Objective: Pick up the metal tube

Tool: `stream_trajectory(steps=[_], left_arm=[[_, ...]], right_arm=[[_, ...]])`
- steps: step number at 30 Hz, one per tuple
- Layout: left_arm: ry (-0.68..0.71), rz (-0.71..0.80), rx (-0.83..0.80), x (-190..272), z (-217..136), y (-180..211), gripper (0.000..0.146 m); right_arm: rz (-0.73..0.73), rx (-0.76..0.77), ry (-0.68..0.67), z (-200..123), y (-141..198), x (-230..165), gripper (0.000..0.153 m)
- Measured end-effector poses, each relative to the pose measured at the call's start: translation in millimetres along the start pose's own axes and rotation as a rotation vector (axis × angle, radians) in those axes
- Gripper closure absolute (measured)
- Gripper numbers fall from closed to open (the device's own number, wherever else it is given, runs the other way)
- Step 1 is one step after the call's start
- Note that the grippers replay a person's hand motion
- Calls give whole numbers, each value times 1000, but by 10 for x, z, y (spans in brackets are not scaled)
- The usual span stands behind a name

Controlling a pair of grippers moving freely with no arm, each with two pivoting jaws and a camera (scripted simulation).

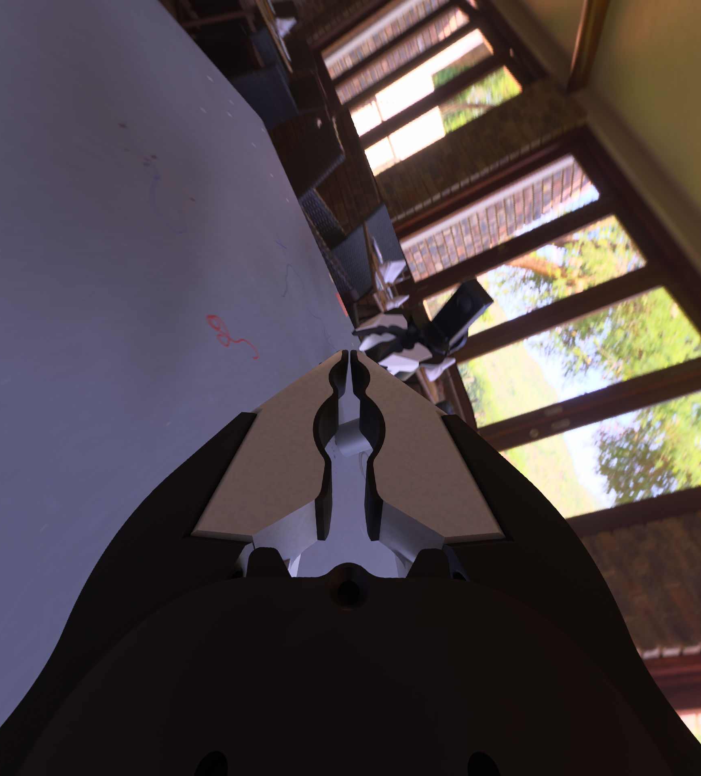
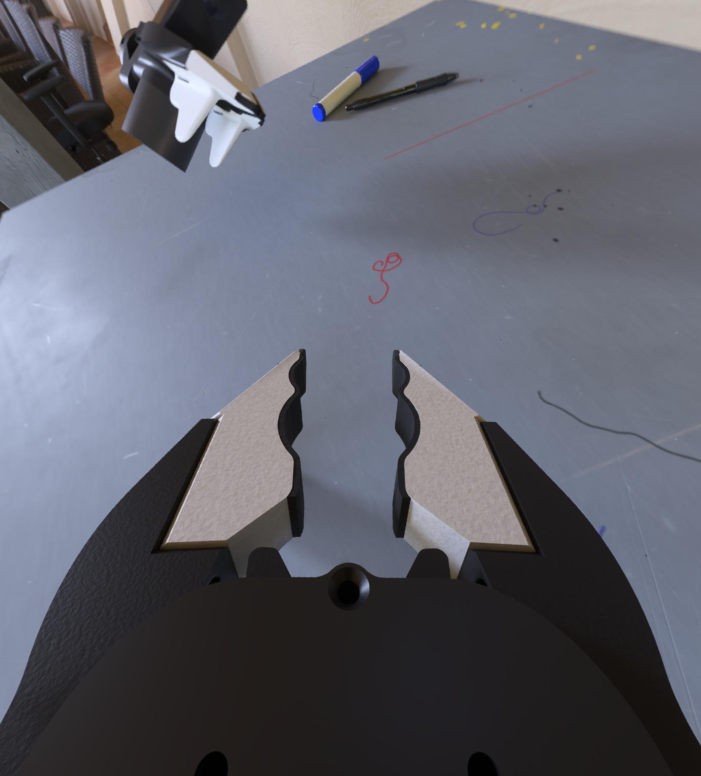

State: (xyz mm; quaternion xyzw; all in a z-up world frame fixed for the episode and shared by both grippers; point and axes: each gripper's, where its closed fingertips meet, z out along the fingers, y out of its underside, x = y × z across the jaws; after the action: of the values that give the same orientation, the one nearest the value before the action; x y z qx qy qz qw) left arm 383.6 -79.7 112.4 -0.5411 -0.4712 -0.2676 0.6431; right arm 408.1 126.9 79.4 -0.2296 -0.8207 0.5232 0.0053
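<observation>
My left gripper is shut on the metal tube, a short grey cylinder clamped in the round notch midway along the fingers. The gripper is tilted on its side above the grey table. In the right wrist view the left gripper hangs in the air over the table's far left corner, with the tube showing as a dark shiny cylinder below its fingers. My right gripper is open and empty above the table. It also shows in the left wrist view, beyond the left fingertips.
A blue-capped marker and a black pen lie side by side at the far side of the table. Pen scribbles mark the top. The table's edge runs at the left, with chairs beyond. Windows line the room.
</observation>
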Motion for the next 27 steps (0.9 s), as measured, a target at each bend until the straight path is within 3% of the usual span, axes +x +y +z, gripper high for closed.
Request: stream_trajectory(steps=[3,5,9,15,18,20,24,27], left_arm=[[-53,-54,26,-177,-172,1,145],[-72,-54,7,-232,-191,56,145],[-99,-28,6,-281,-201,59,145],[-125,21,10,-310,-199,13,145],[-172,81,-19,-308,-126,85,145],[-219,170,-51,-253,-29,194,145],[-290,404,-135,-61,246,483,145],[-334,585,-213,19,479,673,145]], right_arm=[[-65,47,10,7,66,-123,112],[-81,59,-59,92,117,-256,108],[-67,-27,-163,249,281,-444,103],[-145,-92,-109,235,327,-490,105],[-75,-187,-88,153,432,-633,103],[-14,-202,-15,86,551,-767,98],[91,-133,273,7,777,-902,87],[175,-79,381,63,845,-967,83]])
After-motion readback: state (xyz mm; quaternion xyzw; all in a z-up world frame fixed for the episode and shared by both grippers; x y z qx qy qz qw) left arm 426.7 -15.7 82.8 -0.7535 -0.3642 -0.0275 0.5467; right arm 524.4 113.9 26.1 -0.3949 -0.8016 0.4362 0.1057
